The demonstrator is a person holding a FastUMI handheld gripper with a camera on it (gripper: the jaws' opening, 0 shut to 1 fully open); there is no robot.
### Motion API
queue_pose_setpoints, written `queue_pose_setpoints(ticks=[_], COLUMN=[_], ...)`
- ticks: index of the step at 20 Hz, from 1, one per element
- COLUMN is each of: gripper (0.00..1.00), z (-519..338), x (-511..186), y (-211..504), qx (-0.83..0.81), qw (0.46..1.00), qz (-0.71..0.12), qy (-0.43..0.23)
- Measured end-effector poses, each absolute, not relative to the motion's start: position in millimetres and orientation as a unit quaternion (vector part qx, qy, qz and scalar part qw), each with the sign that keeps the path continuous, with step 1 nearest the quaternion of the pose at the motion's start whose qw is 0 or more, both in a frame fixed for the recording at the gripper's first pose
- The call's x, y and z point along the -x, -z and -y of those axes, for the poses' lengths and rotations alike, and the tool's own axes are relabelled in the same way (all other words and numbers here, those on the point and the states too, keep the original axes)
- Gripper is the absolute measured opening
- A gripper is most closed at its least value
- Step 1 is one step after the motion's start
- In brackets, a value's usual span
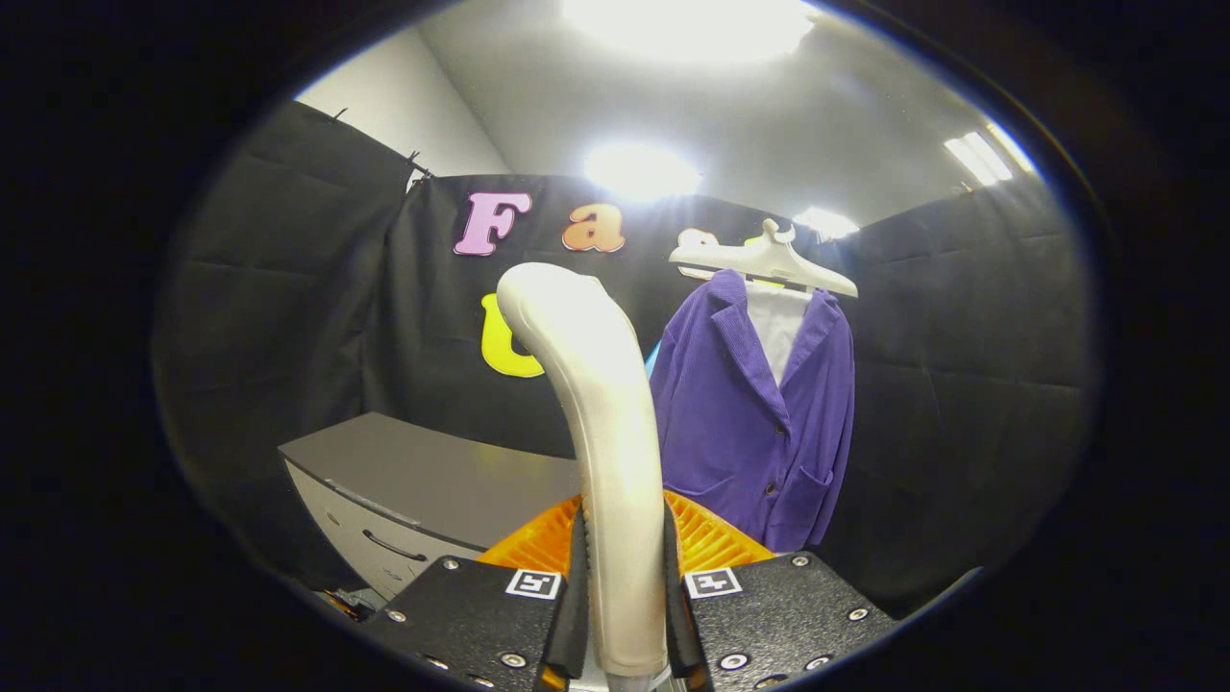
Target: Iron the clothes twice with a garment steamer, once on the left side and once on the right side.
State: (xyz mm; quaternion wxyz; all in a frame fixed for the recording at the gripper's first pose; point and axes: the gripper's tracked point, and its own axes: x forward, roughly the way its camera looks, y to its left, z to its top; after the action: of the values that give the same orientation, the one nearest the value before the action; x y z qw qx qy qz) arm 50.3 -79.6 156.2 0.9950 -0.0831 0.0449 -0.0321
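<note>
The hand-held gripper [622,615] clamped both fingers on the cream garment steamer [601,423], which rose upright at twelve o'clock. Beyond, a grey table [432,481] stood at ten o'clock; the purple jacket [754,423] hung on a white hanger [764,258] at one o'clock.

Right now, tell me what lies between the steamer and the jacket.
Nothing: in the gripper view, open air and black cloth separate the steamer, clamped in the gripper, from the purple jacket hanging beyond.

Bright ceiling lights [687,24] blown out overhead; sharp centre, strong fisheye bending at edges, dim lower corners.
</note>
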Motion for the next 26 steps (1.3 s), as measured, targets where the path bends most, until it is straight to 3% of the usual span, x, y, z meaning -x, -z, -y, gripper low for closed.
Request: queue_pose_setpoints(ticks=[13, 26], gripper=[0.32, 0.32], z=[40.4, 58.4], x=[-35.9, -58.1], y=[-181.1, -142.8], qx=[0.091, 0.077], qw=[0.995, 0.991], qz=[-0.024, -0.066], qy=[0.041, 0.085])
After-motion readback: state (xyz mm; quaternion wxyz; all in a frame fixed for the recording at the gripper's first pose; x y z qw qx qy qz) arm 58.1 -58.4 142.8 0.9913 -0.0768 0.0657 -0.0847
